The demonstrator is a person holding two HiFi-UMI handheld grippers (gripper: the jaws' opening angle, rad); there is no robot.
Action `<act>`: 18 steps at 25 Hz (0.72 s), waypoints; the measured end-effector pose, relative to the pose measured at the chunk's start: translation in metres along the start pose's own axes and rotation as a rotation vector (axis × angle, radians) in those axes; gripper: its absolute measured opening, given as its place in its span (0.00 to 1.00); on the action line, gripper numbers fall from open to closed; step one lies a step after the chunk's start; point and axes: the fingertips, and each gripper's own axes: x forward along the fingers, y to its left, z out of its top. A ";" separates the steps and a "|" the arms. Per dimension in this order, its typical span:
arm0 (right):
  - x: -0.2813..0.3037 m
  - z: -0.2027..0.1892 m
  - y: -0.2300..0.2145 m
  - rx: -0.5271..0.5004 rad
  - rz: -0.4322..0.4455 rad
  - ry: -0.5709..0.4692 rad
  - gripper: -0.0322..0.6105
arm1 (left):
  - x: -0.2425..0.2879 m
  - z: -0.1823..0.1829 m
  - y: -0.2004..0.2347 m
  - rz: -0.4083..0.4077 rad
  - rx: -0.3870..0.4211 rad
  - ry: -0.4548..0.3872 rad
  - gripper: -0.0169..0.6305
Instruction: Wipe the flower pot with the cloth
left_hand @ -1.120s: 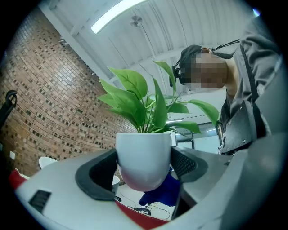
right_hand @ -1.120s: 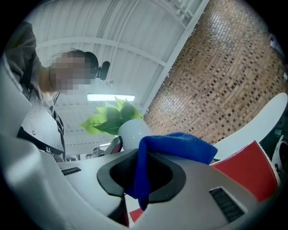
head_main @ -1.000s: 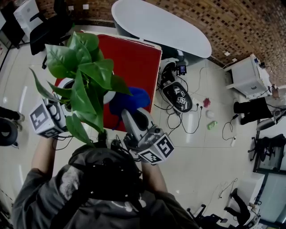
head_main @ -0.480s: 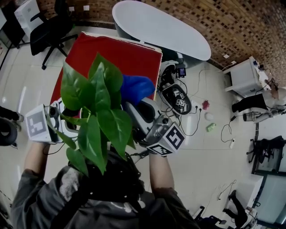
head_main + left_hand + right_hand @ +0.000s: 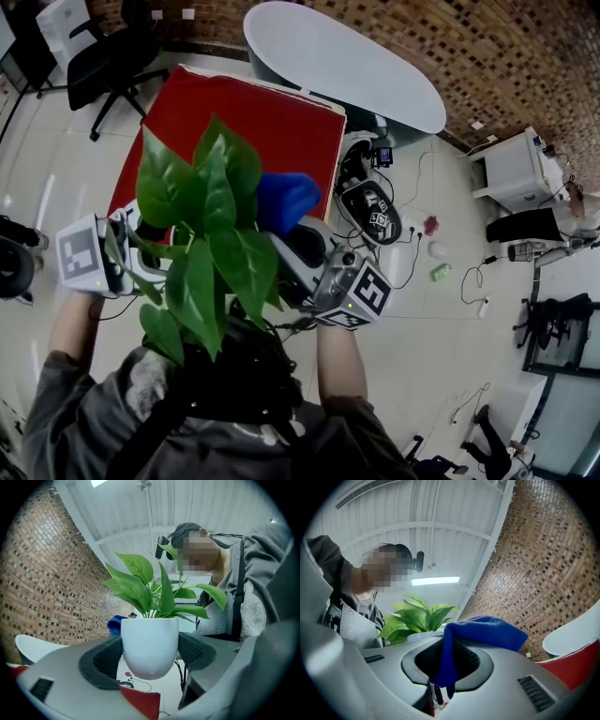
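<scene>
The flower pot is clamped upright by the left tongs — leaves upward. The cloth is pinched by the right tongs.

A brown brick wall is running along the far side of the room, and a pale glossy tiled floor is spreading below it. A white oval table is standing near the wall, a red square surface just beside it. A black office chair is sitting at upper left (wheeled base showing). Cables are trailing over the tiles. Overhead, a strip light is glowing on the white ribbed ceiling.
</scene>
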 end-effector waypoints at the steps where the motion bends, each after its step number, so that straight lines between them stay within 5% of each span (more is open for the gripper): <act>1: -0.001 -0.001 0.002 0.001 0.001 0.003 0.13 | -0.002 -0.001 0.002 0.003 -0.001 0.003 0.67; 18: -0.006 -0.020 0.019 0.024 -0.030 0.025 0.13 | -0.010 -0.011 0.048 0.174 0.012 -0.034 0.67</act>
